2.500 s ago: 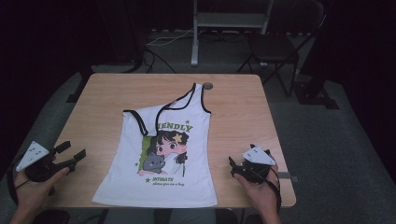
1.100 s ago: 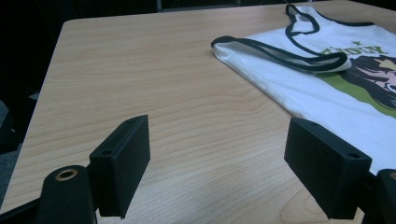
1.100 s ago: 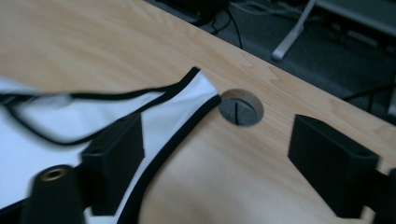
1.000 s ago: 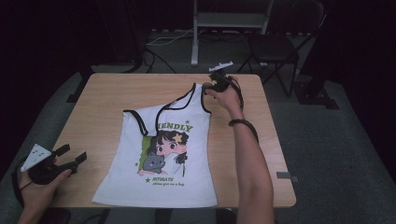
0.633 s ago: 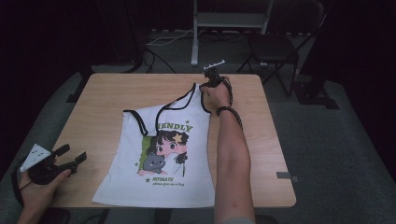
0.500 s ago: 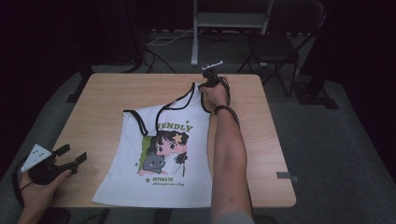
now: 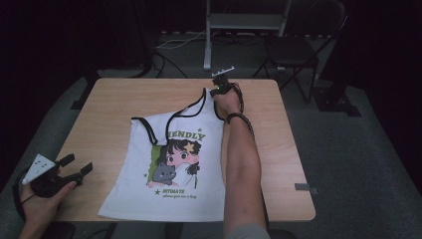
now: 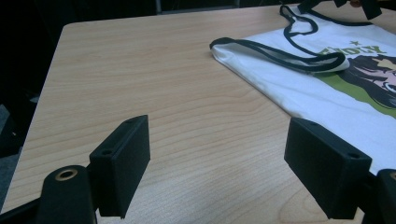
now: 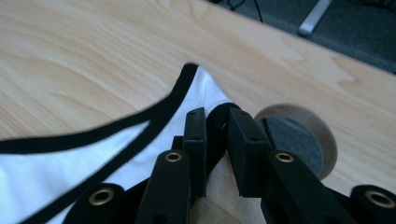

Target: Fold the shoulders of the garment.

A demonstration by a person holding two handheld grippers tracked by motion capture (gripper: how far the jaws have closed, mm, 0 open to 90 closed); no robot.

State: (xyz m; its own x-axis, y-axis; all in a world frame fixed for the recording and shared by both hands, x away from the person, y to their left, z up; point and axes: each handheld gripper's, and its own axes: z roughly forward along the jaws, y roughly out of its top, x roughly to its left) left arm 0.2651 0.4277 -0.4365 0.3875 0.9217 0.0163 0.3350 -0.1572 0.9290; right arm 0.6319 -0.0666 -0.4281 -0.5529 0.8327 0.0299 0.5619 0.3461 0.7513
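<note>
Black two-jaw left tool [image 7: 74, 169] with grey three-cornered plate, brass-ringed screws, right tool [image 7: 218, 85] glowing green, dark wristband

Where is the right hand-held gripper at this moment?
In the high view the right hand-held gripper is at the table's far edge, jaws just closed on the tank top's shoulder strap, beside a round cable port.

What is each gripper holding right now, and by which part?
The right gripper, its jaws just closing, pinches the tank top by its far shoulder strap. The left gripper is open, holding nothing.
</note>
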